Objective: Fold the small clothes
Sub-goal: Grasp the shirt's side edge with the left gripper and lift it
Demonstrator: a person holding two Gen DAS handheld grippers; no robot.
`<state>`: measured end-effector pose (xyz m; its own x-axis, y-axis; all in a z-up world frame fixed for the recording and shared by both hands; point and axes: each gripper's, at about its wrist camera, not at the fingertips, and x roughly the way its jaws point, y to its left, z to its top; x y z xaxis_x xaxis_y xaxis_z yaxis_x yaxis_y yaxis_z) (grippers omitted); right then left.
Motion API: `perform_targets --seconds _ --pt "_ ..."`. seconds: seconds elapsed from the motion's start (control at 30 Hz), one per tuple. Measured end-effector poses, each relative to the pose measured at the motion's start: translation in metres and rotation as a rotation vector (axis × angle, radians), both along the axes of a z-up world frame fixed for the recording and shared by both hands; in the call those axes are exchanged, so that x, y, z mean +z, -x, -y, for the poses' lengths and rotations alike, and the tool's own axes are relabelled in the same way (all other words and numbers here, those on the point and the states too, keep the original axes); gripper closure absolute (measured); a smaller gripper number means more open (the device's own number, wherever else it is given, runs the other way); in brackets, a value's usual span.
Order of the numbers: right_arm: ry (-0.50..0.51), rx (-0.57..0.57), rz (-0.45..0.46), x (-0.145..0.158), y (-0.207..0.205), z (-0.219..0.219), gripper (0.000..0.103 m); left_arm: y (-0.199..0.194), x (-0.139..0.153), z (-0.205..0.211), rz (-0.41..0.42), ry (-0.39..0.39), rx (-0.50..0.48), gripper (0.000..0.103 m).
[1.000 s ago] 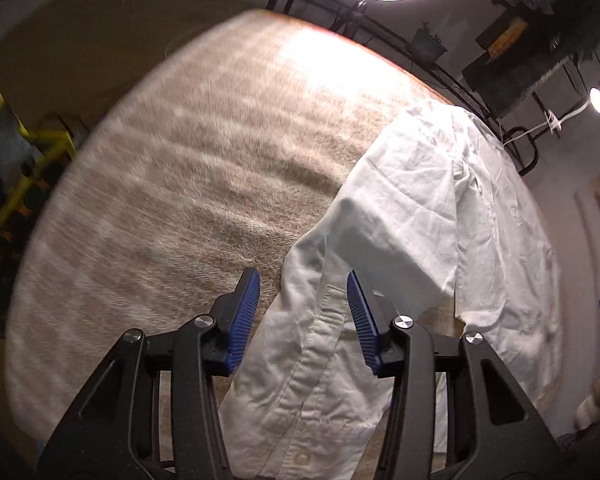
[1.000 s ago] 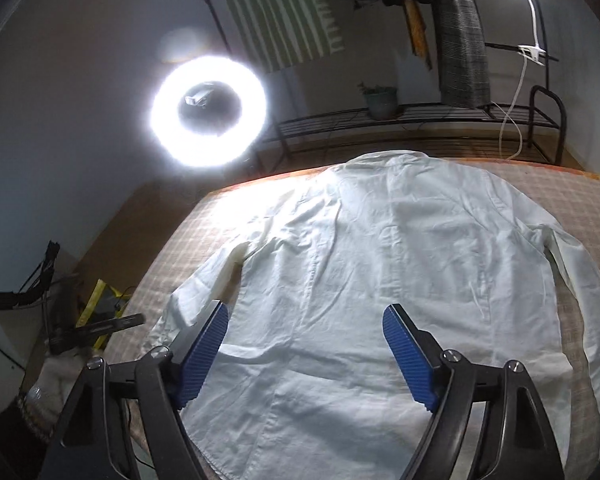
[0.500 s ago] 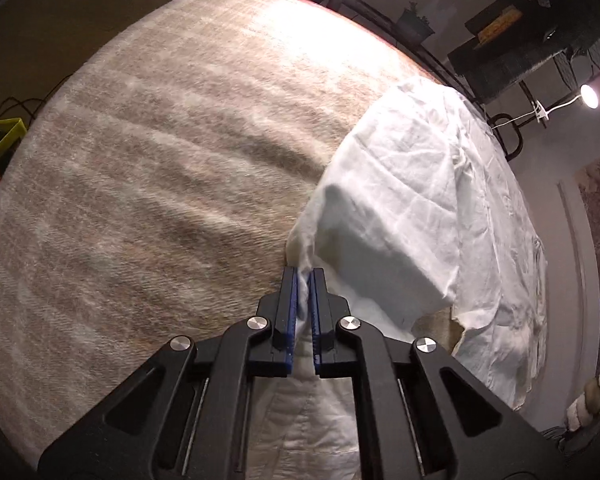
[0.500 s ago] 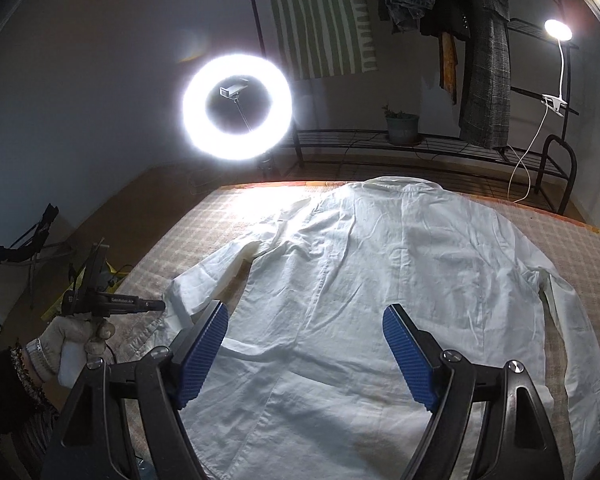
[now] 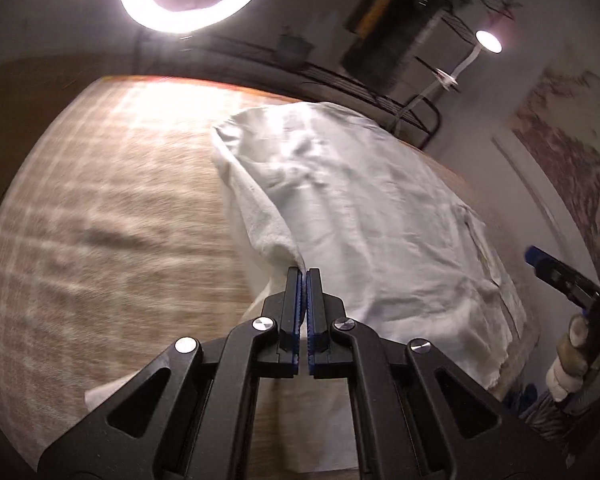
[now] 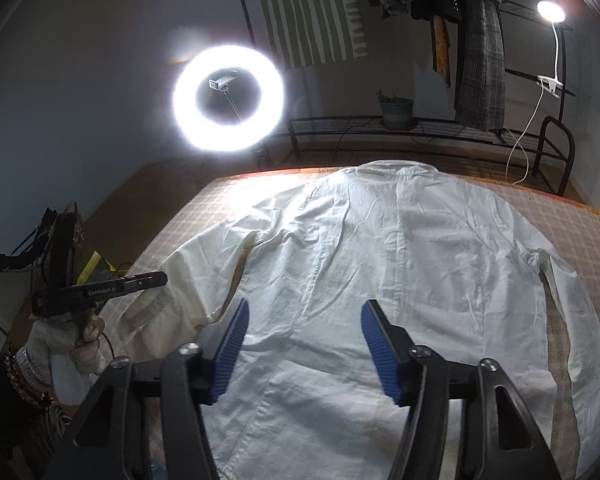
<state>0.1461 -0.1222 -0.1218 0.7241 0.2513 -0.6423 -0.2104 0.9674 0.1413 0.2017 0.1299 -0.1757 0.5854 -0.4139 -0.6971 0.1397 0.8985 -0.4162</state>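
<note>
A white long-sleeved shirt (image 6: 380,272) lies back up on a checked beige bed cover (image 6: 204,208), collar at the far end. My left gripper (image 5: 303,274) is shut on the shirt's left sleeve (image 5: 268,236) and holds it lifted off the cover; it also shows at the left of the right wrist view (image 6: 162,279), with the sleeve (image 6: 196,276) raised beside it. My right gripper (image 6: 302,312) is open and empty, above the shirt's lower back. Its blue tip shows at the right of the left wrist view (image 5: 534,257).
A bright ring light (image 6: 228,98) stands beyond the bed's far left corner. A black metal rack (image 6: 420,132) with a potted plant (image 6: 396,110) and hanging clothes (image 6: 480,40) runs behind the bed. A clip lamp (image 6: 550,12) shines at the far right.
My left gripper closed on the sleeve and has lifted it up and toward the shirt body. My right gripper has stayed open over the lower back.
</note>
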Motion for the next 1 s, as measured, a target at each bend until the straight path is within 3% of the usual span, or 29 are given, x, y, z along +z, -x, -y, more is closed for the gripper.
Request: perform_targets --seconds 0.1,0.27,0.4,0.43,0.5,0.6,0.77,0.93,1.0 --pt "-0.002 0.006 -0.007 -0.001 0.001 0.002 0.057 -0.003 0.003 0.039 0.011 -0.021 -0.077 0.103" --pt "-0.006 -0.004 -0.004 -0.001 0.002 0.012 0.059 -0.005 -0.009 0.094 -0.018 -0.077 -0.184 0.103" --pt "-0.026 -0.039 -0.019 -0.005 -0.001 0.029 0.06 -0.004 -0.021 0.134 -0.031 -0.184 -0.261 0.101" --pt "-0.025 -0.044 -0.023 -0.006 -0.002 0.033 0.06 -0.003 -0.023 0.14 -0.038 -0.211 -0.268 0.098" --pt "-0.018 -0.052 -0.031 -0.009 -0.004 0.038 0.059 0.001 -0.022 0.144 -0.035 -0.223 -0.29 0.073" --pt "-0.038 -0.05 -0.061 -0.016 -0.007 0.046 0.059 0.015 -0.009 0.137 0.0 -0.212 -0.297 0.064" --pt "-0.085 -0.03 -0.124 -0.031 -0.009 0.054 0.058 0.039 0.002 0.085 0.025 -0.204 -0.159 0.053" --pt "-0.175 0.031 -0.219 -0.051 -0.016 0.041 0.058 0.041 -0.028 0.021 -0.111 -0.142 0.034 0.053" --pt "-0.205 0.057 -0.254 -0.058 -0.02 0.032 0.058 0.033 -0.042 0.0 -0.164 -0.103 0.109 0.046"
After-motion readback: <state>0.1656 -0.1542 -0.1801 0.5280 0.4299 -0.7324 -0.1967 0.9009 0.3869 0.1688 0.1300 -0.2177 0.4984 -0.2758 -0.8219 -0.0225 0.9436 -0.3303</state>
